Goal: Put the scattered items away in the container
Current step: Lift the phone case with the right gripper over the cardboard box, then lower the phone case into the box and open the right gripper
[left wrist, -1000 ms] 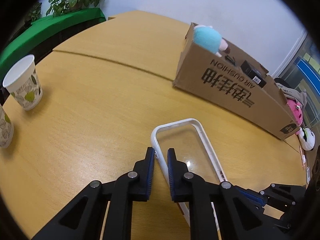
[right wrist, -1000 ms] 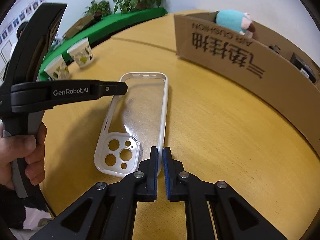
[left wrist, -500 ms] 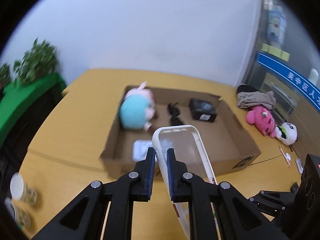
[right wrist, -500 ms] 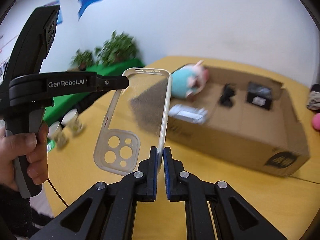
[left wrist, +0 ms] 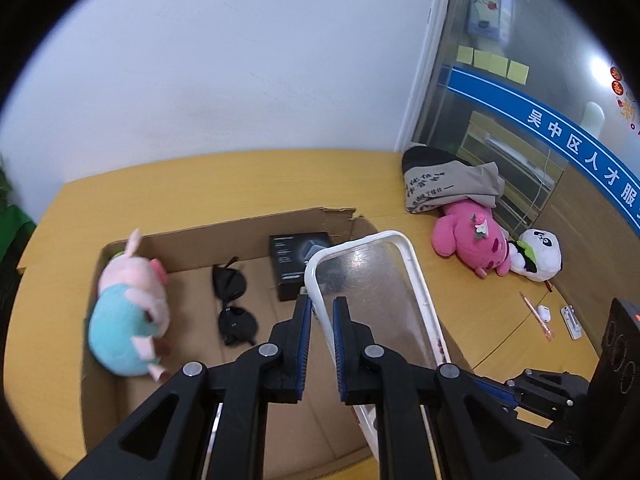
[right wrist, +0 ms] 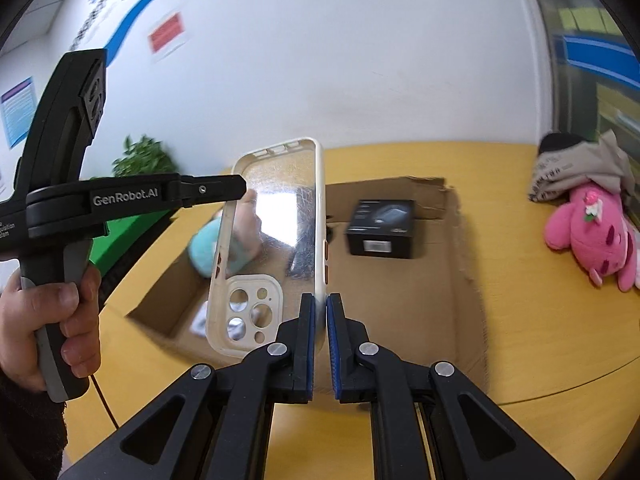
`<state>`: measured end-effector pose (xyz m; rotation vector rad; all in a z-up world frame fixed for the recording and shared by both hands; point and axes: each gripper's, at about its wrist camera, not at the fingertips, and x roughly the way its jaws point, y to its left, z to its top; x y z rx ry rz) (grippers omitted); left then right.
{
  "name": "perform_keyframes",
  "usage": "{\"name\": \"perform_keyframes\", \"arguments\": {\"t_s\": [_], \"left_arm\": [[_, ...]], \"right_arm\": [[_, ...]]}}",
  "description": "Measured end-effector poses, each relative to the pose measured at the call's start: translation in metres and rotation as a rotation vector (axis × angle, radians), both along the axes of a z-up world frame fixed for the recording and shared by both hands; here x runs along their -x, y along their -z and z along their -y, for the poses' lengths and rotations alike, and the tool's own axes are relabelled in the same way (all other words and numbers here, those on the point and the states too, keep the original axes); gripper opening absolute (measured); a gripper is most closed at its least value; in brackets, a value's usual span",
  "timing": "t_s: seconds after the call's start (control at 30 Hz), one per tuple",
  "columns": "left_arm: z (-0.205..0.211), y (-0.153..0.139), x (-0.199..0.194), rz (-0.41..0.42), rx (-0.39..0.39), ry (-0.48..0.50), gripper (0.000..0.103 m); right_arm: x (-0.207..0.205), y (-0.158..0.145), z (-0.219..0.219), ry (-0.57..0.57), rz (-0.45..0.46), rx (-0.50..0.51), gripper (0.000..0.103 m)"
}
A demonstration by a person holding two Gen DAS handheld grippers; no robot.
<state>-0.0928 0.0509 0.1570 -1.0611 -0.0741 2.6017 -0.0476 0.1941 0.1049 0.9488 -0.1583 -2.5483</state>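
Both grippers hold a clear phone case with a white rim (left wrist: 376, 292) in the air above the open cardboard box (left wrist: 248, 228). My left gripper (left wrist: 320, 312) is shut on one long edge of the case. My right gripper (right wrist: 320, 312) is shut on the opposite long edge of the case (right wrist: 276, 236). The box (right wrist: 460, 240) holds a pink and teal plush pig (left wrist: 124, 312), black sunglasses (left wrist: 232, 308) and a small black box (left wrist: 296, 264). The left gripper's body (right wrist: 132, 200) shows in the right wrist view.
A pink plush (left wrist: 472, 236), a panda plush (left wrist: 536, 252) and a folded grey garment (left wrist: 448, 180) lie on the yellow table (left wrist: 200, 184) right of the box. A pen (left wrist: 538, 316) and small white items lie further right. A black device (left wrist: 620, 340) stands at the right edge.
Both grippers lifted the phone case off the table and carried it over the box. The views now look down into the box.
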Motion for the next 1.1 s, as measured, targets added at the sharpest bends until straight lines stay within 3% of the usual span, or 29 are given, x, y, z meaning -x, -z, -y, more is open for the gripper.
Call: {"name": "perform_keyframes", "arguments": {"t_s": [0.17,0.37,0.6,0.8,0.83,0.87,0.9,0.93,1.0,1.07,1.1], "left_arm": [[-0.018,0.029,0.047,0.084,0.012,0.035,0.009],[-0.018,0.086,0.089,0.228,-0.014,0.028,0.008],[-0.015,0.139,0.107,0.363,0.003,0.023,0.008],[-0.015,0.159,0.113,0.433,0.02,0.009,0.009],[-0.013,0.157,0.112,0.427,0.016,0.002,0.009],[-0.011,0.152,0.109,0.416,0.003,-0.002,0.01],[-0.008,0.146,0.105,0.399,-0.014,-0.002,0.013],[-0.005,0.138,0.099,0.374,-0.022,-0.003,0.017],[0.003,0.115,0.078,0.293,-0.02,-0.013,0.047],[0.013,0.089,0.05,0.187,-0.02,-0.028,0.064],[0.02,0.075,0.033,0.124,-0.017,-0.041,0.069]], "right_arm": [[0.045,0.024,-0.017,0.054,0.077,-0.009,0.007],[0.081,0.065,-0.015,0.07,0.212,-0.044,0.007],[0.101,0.112,-0.002,0.081,0.359,-0.123,0.007],[0.104,0.122,-0.003,0.099,0.387,-0.147,0.011],[0.104,0.122,-0.004,0.098,0.387,-0.143,0.021],[0.102,0.12,-0.004,0.097,0.38,-0.139,0.04],[0.098,0.115,-0.004,0.092,0.36,-0.133,0.049],[0.094,0.109,-0.003,0.086,0.333,-0.129,0.064],[0.078,0.089,0.002,0.07,0.239,-0.134,0.077],[0.06,0.07,0.007,0.078,0.134,-0.169,0.103],[0.046,0.059,0.009,0.084,0.062,-0.181,0.103]]}}
